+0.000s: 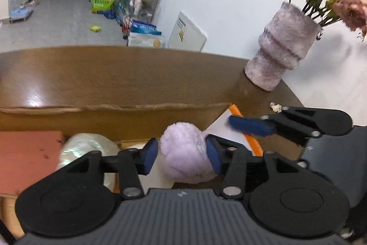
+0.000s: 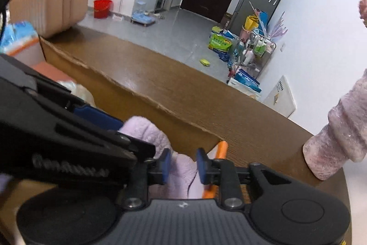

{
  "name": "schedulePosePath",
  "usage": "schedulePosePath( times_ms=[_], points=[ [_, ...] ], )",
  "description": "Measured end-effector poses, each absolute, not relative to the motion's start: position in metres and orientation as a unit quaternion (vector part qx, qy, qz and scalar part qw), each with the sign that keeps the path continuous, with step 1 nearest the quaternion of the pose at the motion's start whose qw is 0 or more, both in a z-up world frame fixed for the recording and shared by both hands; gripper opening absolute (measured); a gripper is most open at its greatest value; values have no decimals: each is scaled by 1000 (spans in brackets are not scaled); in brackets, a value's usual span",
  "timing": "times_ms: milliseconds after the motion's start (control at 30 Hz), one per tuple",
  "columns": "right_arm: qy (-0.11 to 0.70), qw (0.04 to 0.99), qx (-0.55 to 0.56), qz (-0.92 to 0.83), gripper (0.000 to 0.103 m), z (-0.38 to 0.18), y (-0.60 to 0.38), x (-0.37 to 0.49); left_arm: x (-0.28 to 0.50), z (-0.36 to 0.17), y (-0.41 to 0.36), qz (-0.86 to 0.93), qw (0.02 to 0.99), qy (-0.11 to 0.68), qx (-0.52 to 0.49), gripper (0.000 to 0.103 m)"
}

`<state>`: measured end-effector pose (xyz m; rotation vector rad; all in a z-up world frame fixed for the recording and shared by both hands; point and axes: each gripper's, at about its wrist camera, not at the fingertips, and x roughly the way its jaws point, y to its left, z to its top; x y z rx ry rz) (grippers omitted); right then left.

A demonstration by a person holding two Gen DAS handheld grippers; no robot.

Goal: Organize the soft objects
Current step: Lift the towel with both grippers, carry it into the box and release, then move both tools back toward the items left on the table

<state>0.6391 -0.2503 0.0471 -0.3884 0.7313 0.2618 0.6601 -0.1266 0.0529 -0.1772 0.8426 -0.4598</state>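
- Just inside the cardboard box (image 1: 110, 108), near its torn far edge, the lilac plush (image 1: 185, 153) sits between both grippers.
- Left gripper (image 1: 182, 154): jaws partly open, left pad clear of the plush.
- Right gripper (image 2: 182, 167): jaws slightly parted around plush, pads barely off it.
- Beyond the box edge, bare wooden table (image 1: 114, 75); fuzzy vase (image 1: 282, 49) at its corner.

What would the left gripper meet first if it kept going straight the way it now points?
Most likely the fluffy lilac soft item between the left gripper fingers, lying over the cardboard box. Beyond it stands the box's far wall, though depth is hard to judge.
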Motion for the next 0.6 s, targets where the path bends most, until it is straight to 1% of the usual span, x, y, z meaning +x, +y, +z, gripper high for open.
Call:
schedulePosePath(
  times_ms=[100,233,267,400,500,600],
  points=[
    [336,917,-182,117,37,76,-263,623,634,82,-111,-210,900,374,-78,59],
    [289,932,-185,116,51,122,-272,574,584,120,-85,-201,920,332,-62,59],
    [280,936,-182,114,52,132,-277,564,571,129,-79,-196,924,324,-54,60],
    [253,945,-173,114,52,172,-292,518,510,165,-47,-174,940,291,-28,68],
    [235,950,-171,115,59,194,-296,481,468,187,-28,-161,949,271,-10,73],
    [225,953,-165,118,60,210,-300,451,434,203,-15,-151,955,257,5,75]
  ],
)
